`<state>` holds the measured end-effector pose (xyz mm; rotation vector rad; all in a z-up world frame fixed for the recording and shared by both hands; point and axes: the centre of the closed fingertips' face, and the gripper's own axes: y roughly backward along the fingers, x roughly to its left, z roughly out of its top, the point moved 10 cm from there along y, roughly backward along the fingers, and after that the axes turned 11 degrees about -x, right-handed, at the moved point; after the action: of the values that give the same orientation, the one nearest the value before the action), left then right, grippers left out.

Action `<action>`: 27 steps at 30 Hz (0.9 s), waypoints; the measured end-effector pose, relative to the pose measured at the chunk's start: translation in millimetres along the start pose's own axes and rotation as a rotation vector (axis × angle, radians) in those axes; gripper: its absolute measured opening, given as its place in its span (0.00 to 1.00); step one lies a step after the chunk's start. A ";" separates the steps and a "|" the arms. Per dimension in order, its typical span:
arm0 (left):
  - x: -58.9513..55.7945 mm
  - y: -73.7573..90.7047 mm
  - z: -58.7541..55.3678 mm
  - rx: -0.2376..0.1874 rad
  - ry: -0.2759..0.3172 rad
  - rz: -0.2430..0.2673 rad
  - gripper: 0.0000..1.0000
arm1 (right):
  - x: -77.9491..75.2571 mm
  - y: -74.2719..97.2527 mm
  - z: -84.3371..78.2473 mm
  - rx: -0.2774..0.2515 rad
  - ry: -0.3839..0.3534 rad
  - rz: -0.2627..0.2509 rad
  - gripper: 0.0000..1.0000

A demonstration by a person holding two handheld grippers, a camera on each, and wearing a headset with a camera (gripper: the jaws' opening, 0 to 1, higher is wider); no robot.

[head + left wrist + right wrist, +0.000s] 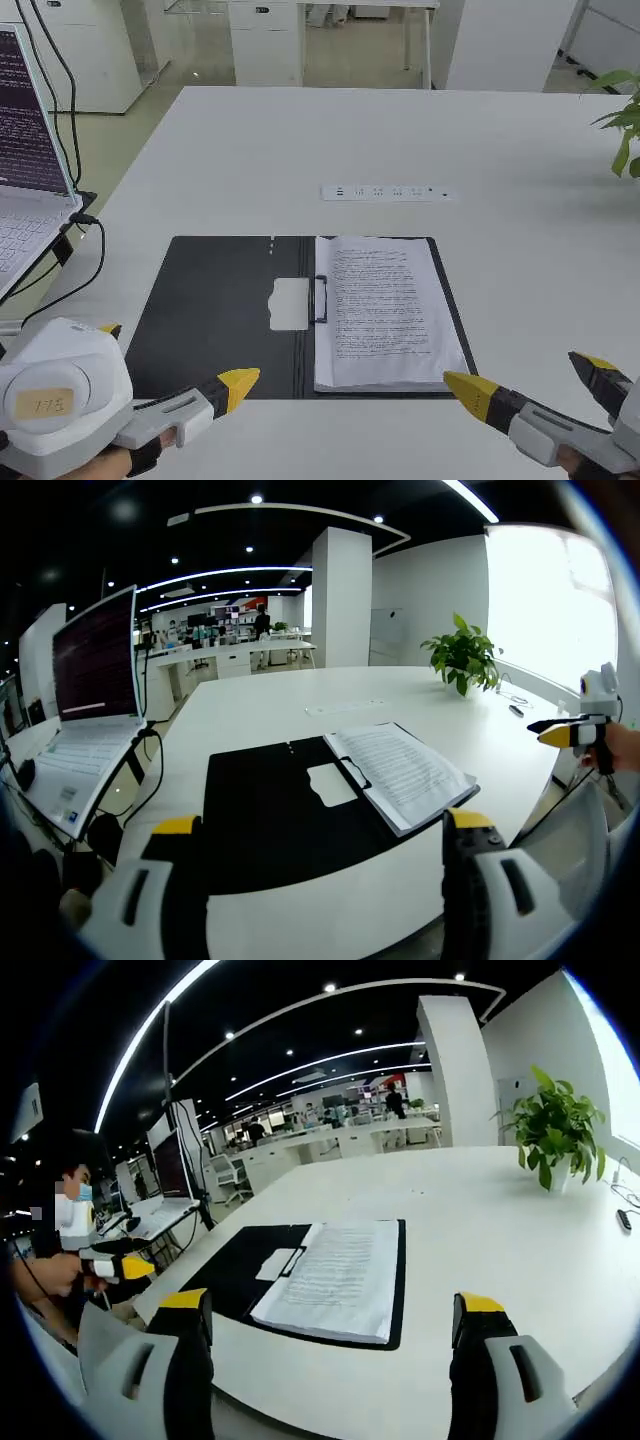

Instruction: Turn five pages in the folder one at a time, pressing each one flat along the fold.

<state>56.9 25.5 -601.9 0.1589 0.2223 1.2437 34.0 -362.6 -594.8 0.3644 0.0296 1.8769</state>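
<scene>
A black folder (215,320) lies open on the white table, with a stack of printed pages (385,310) on its right half under a clip (320,298) at the fold. My left gripper (175,355) hovers open at the folder's near left corner, holding nothing. My right gripper (528,373) hovers open just off the near right corner of the pages, also holding nothing. In the left gripper view the folder (260,800) and pages (400,770) lie ahead of the wide-apart jaws. The right gripper view has the pages (340,1275) straight ahead.
An open laptop (25,170) stands at the table's left edge, with a black cable (85,260) trailing toward the folder. A white power strip (388,192) lies beyond the folder. A potted plant (625,120) stands at the far right.
</scene>
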 end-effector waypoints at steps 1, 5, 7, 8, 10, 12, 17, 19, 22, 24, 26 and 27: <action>-0.3 0.1 1.6 -0.008 0.002 0.003 0.99 | -0.2 -0.4 0.5 -0.001 0.000 0.001 1.00; -0.7 0.4 2.4 -0.003 -0.007 0.002 0.99 | -0.7 -1.0 1.5 -0.008 0.002 0.000 1.00; -0.3 0.4 2.2 -0.002 -0.011 0.003 0.99 | -0.4 -1.1 0.9 -0.005 -0.001 0.002 1.00; -0.1 0.4 2.1 0.001 -0.011 0.004 0.99 | -0.4 -1.3 0.6 -0.005 0.002 0.002 1.00; -0.4 0.7 2.3 -0.002 -0.010 0.004 0.99 | -1.2 -1.5 0.4 -0.001 0.004 0.003 1.00; -0.5 0.8 2.3 0.000 -0.015 0.003 0.99 | -2.3 -1.4 1.5 -0.005 0.001 0.002 1.00; -2.4 1.5 3.0 -0.001 -0.020 0.002 0.99 | -3.5 -0.8 3.8 -0.014 0.003 0.002 1.00; -3.4 1.0 3.0 0.003 -0.028 0.000 0.99 | -3.8 0.0 4.0 -0.017 0.002 0.000 1.00; -4.4 1.5 4.1 0.003 -0.028 -0.003 0.99 | -4.5 0.9 3.1 -0.017 0.004 -0.002 1.00; -6.8 3.3 6.4 -0.002 -0.035 -0.005 0.99 | -4.1 1.2 2.1 -0.010 0.001 0.000 1.00; -7.7 4.1 7.0 -0.001 -0.043 -0.005 0.99 | -2.6 1.2 1.7 -0.010 0.008 0.004 1.00; -7.8 4.4 7.2 0.000 -0.047 -0.005 0.99 | -1.4 1.0 1.4 -0.009 0.012 0.008 1.00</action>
<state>52.3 19.5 -593.2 0.1874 0.1819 1.2341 33.9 -364.5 -593.6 0.3475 0.0275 1.8863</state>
